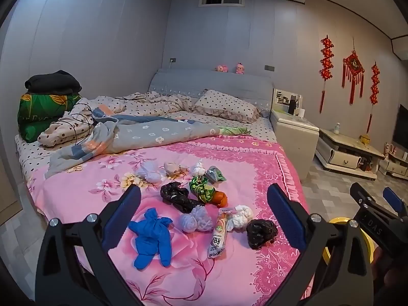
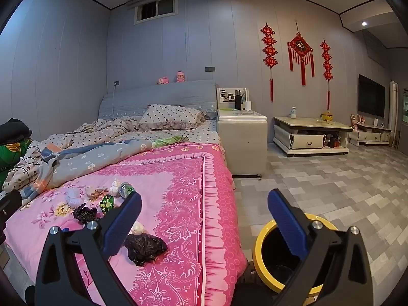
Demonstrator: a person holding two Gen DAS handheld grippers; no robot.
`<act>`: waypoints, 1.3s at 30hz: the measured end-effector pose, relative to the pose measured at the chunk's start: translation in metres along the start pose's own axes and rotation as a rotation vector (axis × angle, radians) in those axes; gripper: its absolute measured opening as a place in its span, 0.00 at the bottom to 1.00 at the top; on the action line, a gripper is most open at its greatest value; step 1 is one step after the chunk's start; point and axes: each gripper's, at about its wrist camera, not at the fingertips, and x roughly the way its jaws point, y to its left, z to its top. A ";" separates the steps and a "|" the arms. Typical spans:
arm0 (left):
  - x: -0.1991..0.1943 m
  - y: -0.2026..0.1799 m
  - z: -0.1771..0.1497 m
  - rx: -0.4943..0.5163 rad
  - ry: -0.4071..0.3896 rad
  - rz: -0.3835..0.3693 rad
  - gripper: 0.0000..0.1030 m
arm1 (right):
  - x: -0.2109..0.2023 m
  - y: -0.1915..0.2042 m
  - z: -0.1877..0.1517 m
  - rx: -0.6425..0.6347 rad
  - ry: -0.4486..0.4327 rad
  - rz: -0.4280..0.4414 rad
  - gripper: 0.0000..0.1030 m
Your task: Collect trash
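Trash lies in a loose bunch on the pink blanket [image 1: 242, 158] of the bed, and both grippers wait above it with nothing in them.

The blanket is the biggest thing near the jaws. It is spread flat under them, so the trash sits on top where it is easy to reach. Next comes the yellow bin [image 2: 262, 239]. It stands on the floor beside the bed, just under the right finger of the right gripper [image 2: 204, 219], most likely so each piece has only a short trip to make.

The left gripper [image 1: 204, 209] has its jaws wide apart, and most of the trash shows in the gap between them, a little ahead. The blue glove [image 1: 151, 237] lies flat close to the left finger. A black bag [image 1: 178, 197] sits crumpled farther ahead. Another black bag [image 1: 261, 233] lies close to the right finger, near the blanket's edge. The long snack wrapper [image 1: 218, 233] points toward the jaws. Two pale balls of tissue [image 1: 196, 220] touch each other beside it. The green foil wrapper [image 1: 201, 188] and the small orange thing [image 1: 219, 198] are farthest ahead.

The right gripper's jaws are also wide apart. The near black bag lies just inside its left finger, so it looks like a good first pick.
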 end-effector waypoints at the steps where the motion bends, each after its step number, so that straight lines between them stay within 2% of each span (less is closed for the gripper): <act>1: 0.000 0.000 0.000 0.000 -0.001 0.000 0.92 | 0.000 0.000 0.000 -0.005 0.005 -0.001 0.93; 14: 0.005 0.012 -0.002 -0.015 0.010 -0.003 0.92 | 0.001 -0.001 0.000 -0.002 0.006 0.001 0.93; 39: 0.009 0.005 -0.007 -0.016 0.016 0.002 0.92 | 0.004 -0.002 -0.006 -0.002 0.018 0.001 0.93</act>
